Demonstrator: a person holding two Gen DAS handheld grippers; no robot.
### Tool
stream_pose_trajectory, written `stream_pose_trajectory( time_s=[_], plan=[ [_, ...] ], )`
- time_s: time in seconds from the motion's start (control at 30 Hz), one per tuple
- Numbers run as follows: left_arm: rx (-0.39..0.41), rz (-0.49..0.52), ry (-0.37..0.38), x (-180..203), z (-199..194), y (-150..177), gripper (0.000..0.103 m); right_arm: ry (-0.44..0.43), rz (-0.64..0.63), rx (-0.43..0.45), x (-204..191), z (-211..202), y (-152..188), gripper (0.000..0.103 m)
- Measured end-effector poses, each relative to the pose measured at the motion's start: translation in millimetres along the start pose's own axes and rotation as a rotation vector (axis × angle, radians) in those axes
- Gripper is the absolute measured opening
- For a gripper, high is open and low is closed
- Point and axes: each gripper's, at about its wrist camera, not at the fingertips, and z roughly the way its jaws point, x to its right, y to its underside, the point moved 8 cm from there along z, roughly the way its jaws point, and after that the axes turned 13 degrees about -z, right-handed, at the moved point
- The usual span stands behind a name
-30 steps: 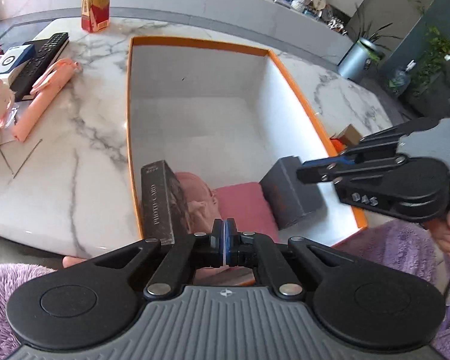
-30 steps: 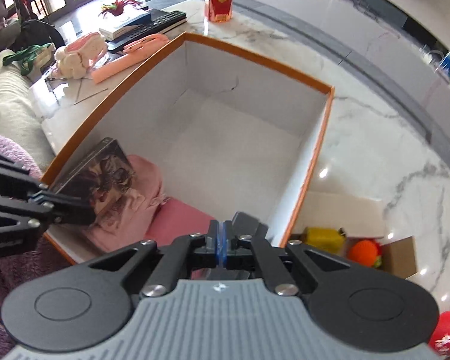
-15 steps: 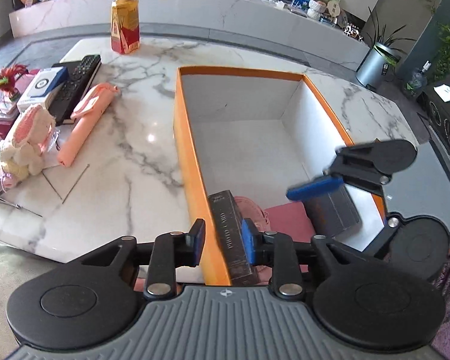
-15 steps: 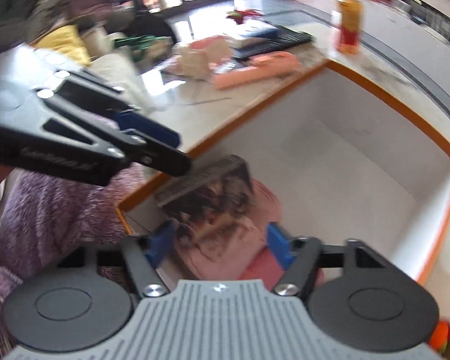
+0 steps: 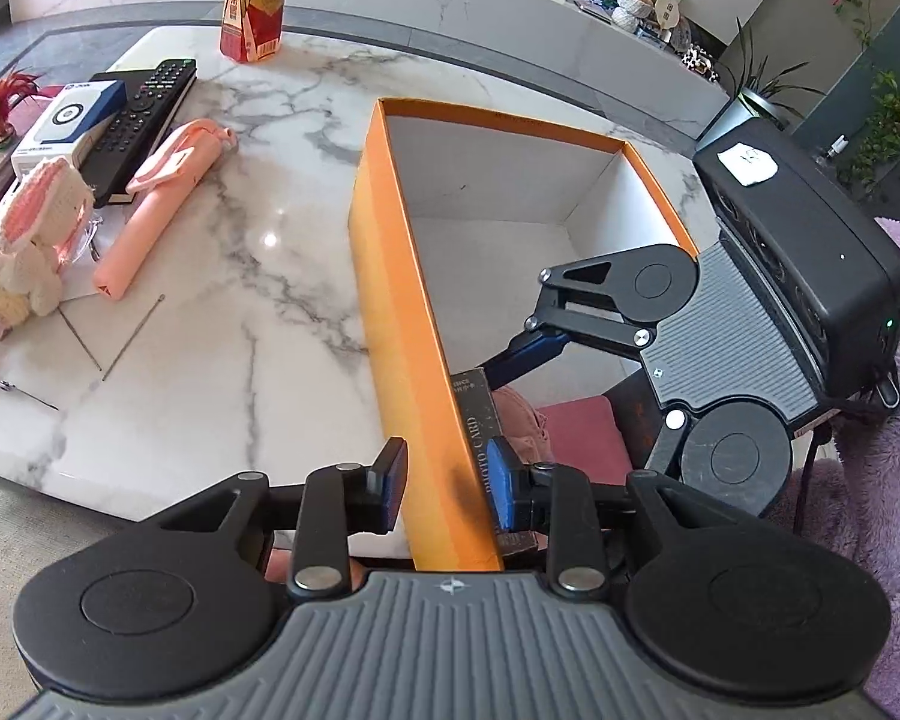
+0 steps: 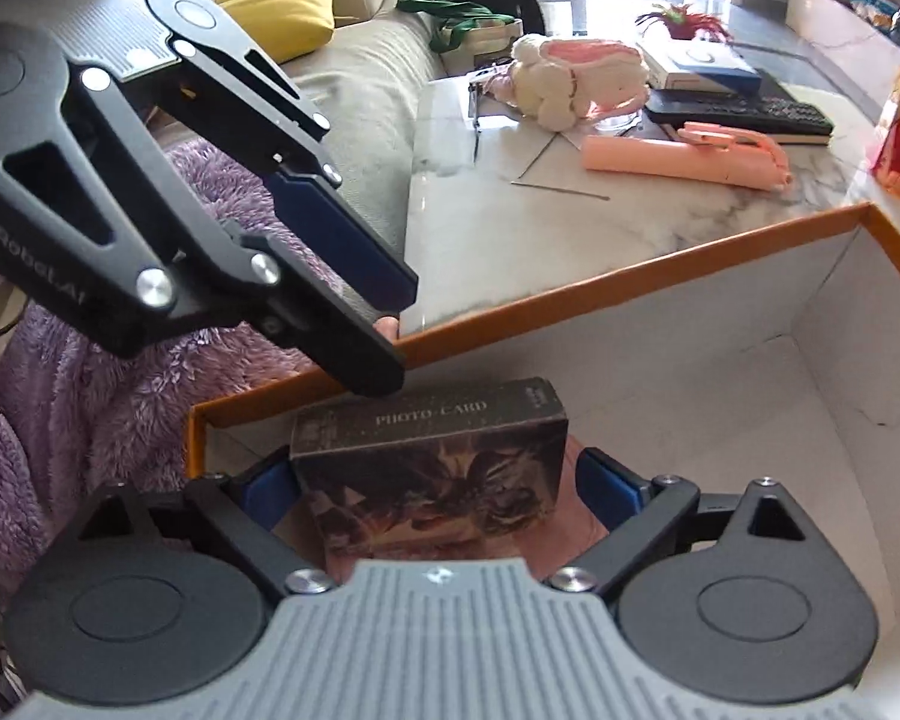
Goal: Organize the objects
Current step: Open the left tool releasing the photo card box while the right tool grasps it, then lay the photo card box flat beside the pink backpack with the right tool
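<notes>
An orange box with white inside (image 5: 390, 276) stands on the marble table; it also shows in the right wrist view (image 6: 630, 294). A dark photo-card box (image 6: 432, 468) stands upright inside against the near left wall, also seen edge-on in the left wrist view (image 5: 474, 414). Pink cloth (image 5: 519, 420) and a red item (image 5: 576, 432) lie beside it. My left gripper (image 5: 447, 480) is open, its fingers straddling the orange wall and the card box. My right gripper (image 6: 438, 480) is open around the card box, pads apart from its sides.
On the table to the left lie a pink folded umbrella (image 5: 156, 204), a remote (image 5: 144, 114), a white and blue box (image 5: 66, 126), a knitted plush (image 5: 24, 240) and a drink carton (image 5: 252, 0). A black speaker (image 5: 810, 228) sits at right.
Both grippers went from shut to open. The left moved over the box's left wall; the right swung left and now straddles the card box.
</notes>
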Motion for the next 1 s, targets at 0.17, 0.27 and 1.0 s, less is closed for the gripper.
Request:
stream_pose_trajectory(
  time_s=[0.17,0.27,1.0],
  plan=[
    [-0.001,-0.003,0.013,-3.1,0.7,-1.6,0.033,0.001,-0.074,-0.045,-7.7,-6.1,-2.8,0.09],
    [0.002,-0.005,0.03,-2.5,-0.1,-2.5,0.033,0.024,-0.145,-0.136,-11.0,-15.9,-4.6,0.09],
    [-0.009,0.006,0.04,0.2,9.8,2.4,0.045,-0.012,-0.116,-0.404,0.7,-38.6,21.0,0.096]
  ],
)
